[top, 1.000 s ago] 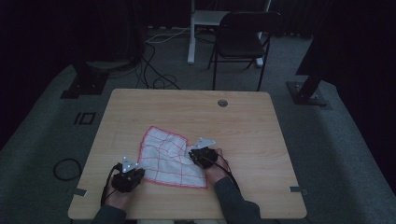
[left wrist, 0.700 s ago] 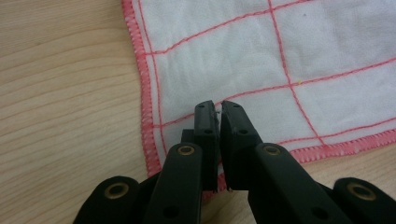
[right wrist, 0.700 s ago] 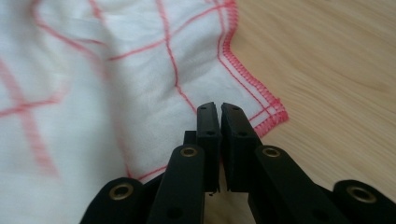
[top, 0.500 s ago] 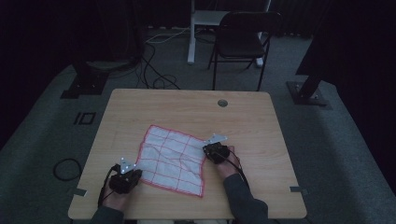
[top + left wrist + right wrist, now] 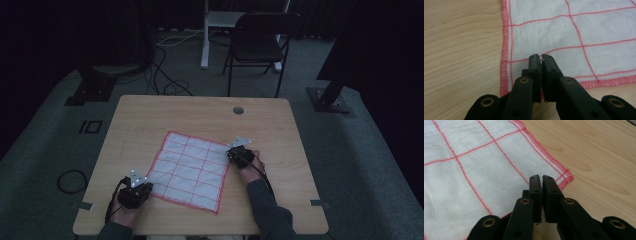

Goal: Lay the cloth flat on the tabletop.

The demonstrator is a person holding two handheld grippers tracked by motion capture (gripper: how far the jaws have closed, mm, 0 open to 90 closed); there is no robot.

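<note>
A white cloth [image 5: 192,170] with a red grid and red hem lies flat on the wooden table [image 5: 175,115]. My left gripper [image 5: 146,185] sits at the cloth's near left corner. In the left gripper view its jaws [image 5: 541,58] are shut, with a bit of the cloth [image 5: 574,32] pinched between the tips. My right gripper [image 5: 231,153] is at the cloth's right corner. In the right gripper view its jaws [image 5: 541,178] are shut on the cloth [image 5: 474,170] just inside the hemmed corner.
A round cable hole [image 5: 238,110] sits near the table's far edge. Behind the table stand a dark folding chair [image 5: 260,40] and a white post [image 5: 205,35]. Cables [image 5: 165,80] and stand bases [image 5: 90,90] lie on the floor.
My right gripper has moved to the right with the cloth's corner, and the cloth now lies spread wider and flatter. The left gripper has stayed at its corner.
</note>
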